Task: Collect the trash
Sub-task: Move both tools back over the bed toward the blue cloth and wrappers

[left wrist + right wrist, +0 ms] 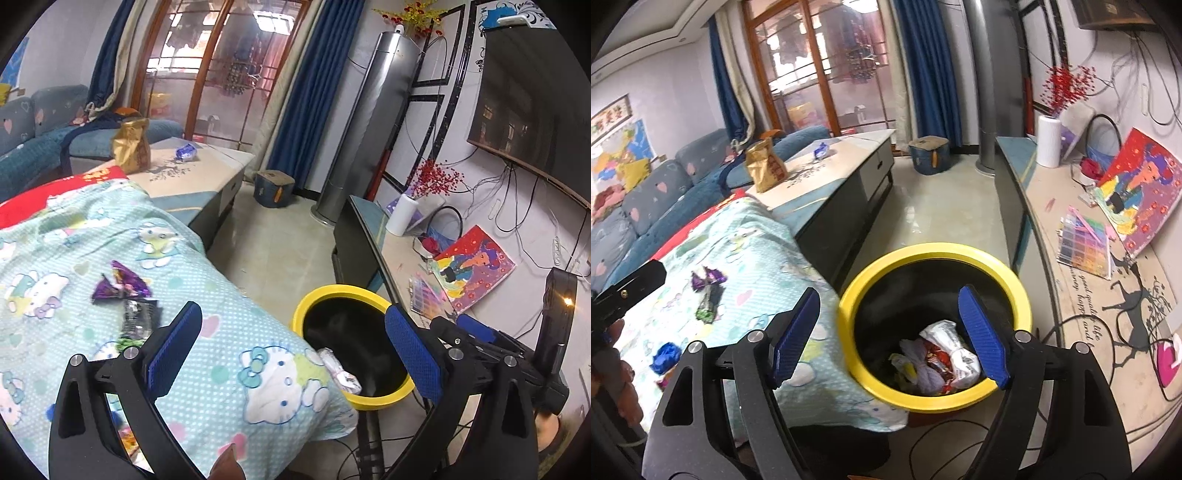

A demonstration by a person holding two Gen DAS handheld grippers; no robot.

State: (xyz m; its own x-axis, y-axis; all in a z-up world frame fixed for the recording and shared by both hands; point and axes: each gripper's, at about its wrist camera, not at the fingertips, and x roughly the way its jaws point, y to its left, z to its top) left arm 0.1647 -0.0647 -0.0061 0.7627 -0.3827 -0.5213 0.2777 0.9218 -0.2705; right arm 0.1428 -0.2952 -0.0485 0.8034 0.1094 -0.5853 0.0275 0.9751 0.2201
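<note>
- While both grippers stand with their jaws wide apart and nothing between the pads, the right gripper [892, 336] points down toward the yellow-rimmed trash bin [1015, 280] on the floor.
- The left gripper [293, 354] looks over the corner of the cartoon-cat cloth [229, 295] and the near rim of the same bin.
- In the left wrist view the right gripper shows as a black frame with a blue pad at the right edge, beside the bin.
- The bin stands just beside the draped edge of the cloth, between it and the low TV stand [1027, 192].
- Inside the bin lies crumpled rubbish [942, 354]: white paper, a red wrapper and a pale bundle, all heaped against the near wall.
- A purple wrapper [122, 286] lies on the cloth, touching a dark packet [138, 319] just below it.
- A blue wrapper [665, 356] lies nearer the cloth's close edge in the right wrist view.
- On the coffee table [207, 173] beyond, a golden bag [131, 146] stands upright, and a small blue-white wrapper [186, 152] lies a little apart from it.
</note>
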